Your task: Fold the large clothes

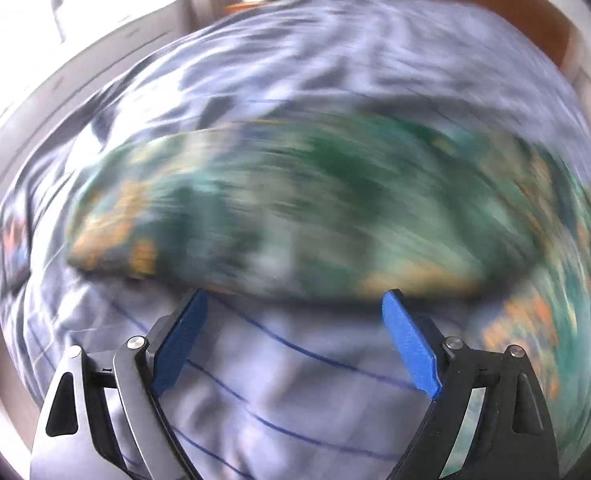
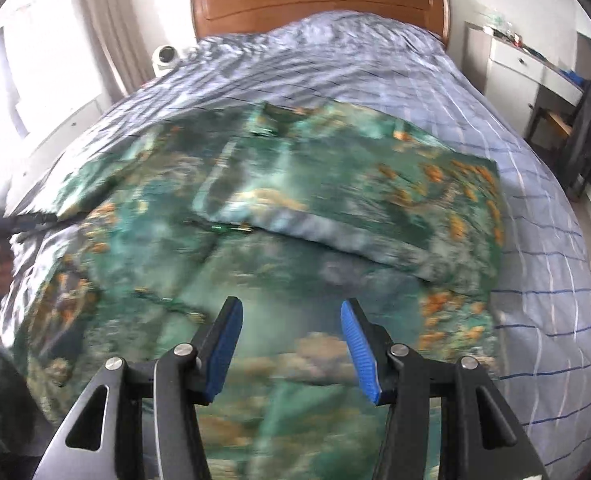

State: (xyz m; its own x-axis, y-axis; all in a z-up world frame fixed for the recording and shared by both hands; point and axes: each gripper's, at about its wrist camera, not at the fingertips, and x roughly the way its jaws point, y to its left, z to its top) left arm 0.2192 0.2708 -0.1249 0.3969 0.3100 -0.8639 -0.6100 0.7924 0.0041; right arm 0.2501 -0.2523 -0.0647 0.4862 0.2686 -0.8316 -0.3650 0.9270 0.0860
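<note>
A large green garment with orange and pale print (image 2: 279, 208) lies spread on the bed, with one part folded over on its right side (image 2: 375, 200). My right gripper (image 2: 291, 312) is open and empty, hovering over the garment's near part. In the left wrist view the same garment (image 1: 295, 208) shows blurred across the middle. My left gripper (image 1: 295, 304) is open and empty over the checked bed sheet (image 1: 279, 380), just short of the garment's near edge.
The bed has a light blue checked sheet (image 2: 535, 240) and a wooden headboard (image 2: 319, 0). A white desk (image 2: 527, 64) with a dark chair (image 2: 587, 136) stands at the right. Curtains and a bright window (image 2: 35, 60) are at the left.
</note>
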